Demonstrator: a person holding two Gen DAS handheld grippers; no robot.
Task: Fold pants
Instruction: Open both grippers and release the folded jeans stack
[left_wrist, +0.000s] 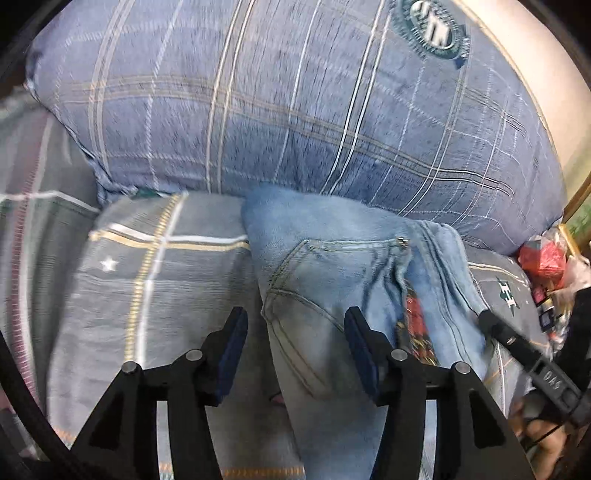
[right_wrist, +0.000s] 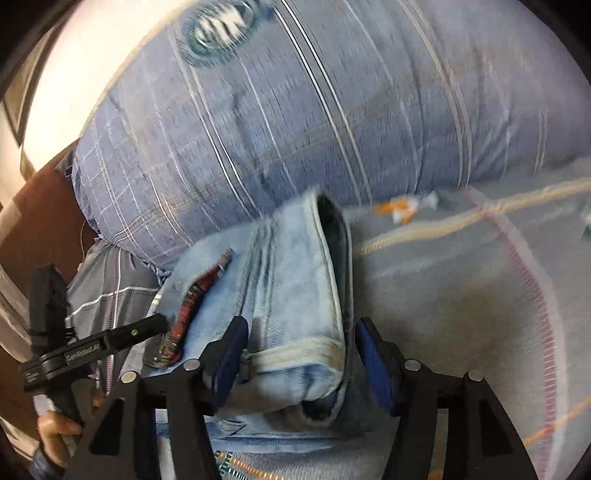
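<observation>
Light blue jeans (left_wrist: 332, 280) lie folded on a grey plaid bedsheet (left_wrist: 155, 280), against a big blue plaid pillow (left_wrist: 295, 110). My left gripper (left_wrist: 295, 332) is open, its jaws either side of the back-pocket area, holding nothing. In the right wrist view the jeans (right_wrist: 288, 288) show a leg hem and a red patterned patch (right_wrist: 192, 302). My right gripper (right_wrist: 299, 343) is open, its jaws wide around the folded end of the jeans. The other gripper shows at the edge of each view (left_wrist: 524, 354) (right_wrist: 92, 347).
The pillow (right_wrist: 295, 110) blocks the far side. A small orange and white wrapper (right_wrist: 402, 206) lies on the sheet (right_wrist: 461, 288). Red bags and clutter (left_wrist: 543, 258) sit at the bed's right edge. A brown headboard (right_wrist: 40, 221) stands at the left.
</observation>
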